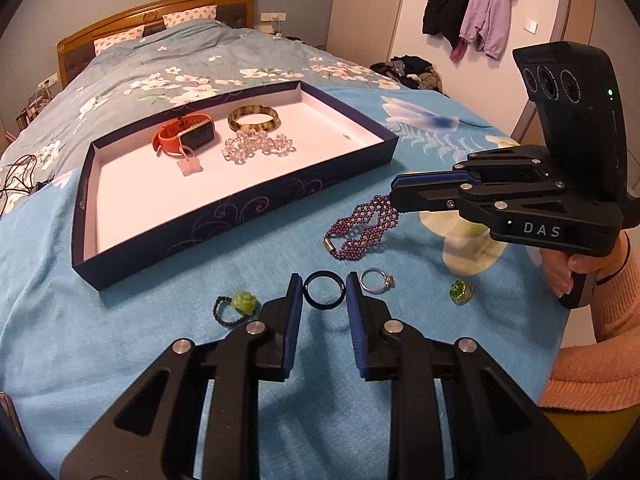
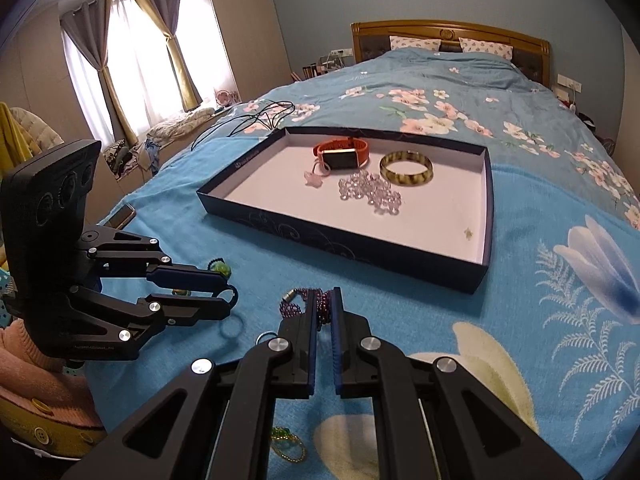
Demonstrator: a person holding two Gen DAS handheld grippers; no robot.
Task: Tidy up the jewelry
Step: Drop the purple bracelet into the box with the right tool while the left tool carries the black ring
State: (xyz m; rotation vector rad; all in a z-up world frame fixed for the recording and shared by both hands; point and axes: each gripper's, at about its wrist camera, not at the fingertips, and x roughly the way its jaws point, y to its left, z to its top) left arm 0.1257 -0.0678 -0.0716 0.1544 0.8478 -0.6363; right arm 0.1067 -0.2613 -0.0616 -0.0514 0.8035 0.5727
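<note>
**Purple beads pinched, dark ring clamped on the blue bedspread**

Blue cloth [image 1: 120,360] covers the bed end where the jewelry lies, seen here from the left wrist view. At ten o'clock sits a shallow navy tray [image 1: 240,208] with a white floor. Inside it, left to right: an orange watch [image 1: 186,136], a heap of clear crystal beads [image 1: 256,145], and above them a mottled bangle [image 1: 254,118].

Along the near cloth, at about nine o'clock of the left gripper [image 1: 324,290], lies a green flower ring [image 1: 236,306] on a dark beaded band. The left gripper's jaws stand narrowly apart, pressing both sides of a dark ring [image 1: 324,290] that rests flat between the tips. Just at its one o'clock lies a silver ring [image 1: 376,280], and further toward three o'clock a green-stoned gold ring [image 1: 461,292].

Above these, at twelve o'clock of the dark ring, a purple beaded bracelet [image 1: 366,226] drapes on the cloth. Its upper right end is nipped in the right gripper [image 1: 394,200], whose jaws are almost fully closed on the beads. A hand [image 1: 568,272] in a peach sleeve holds that tool at three o'clock.
</note>
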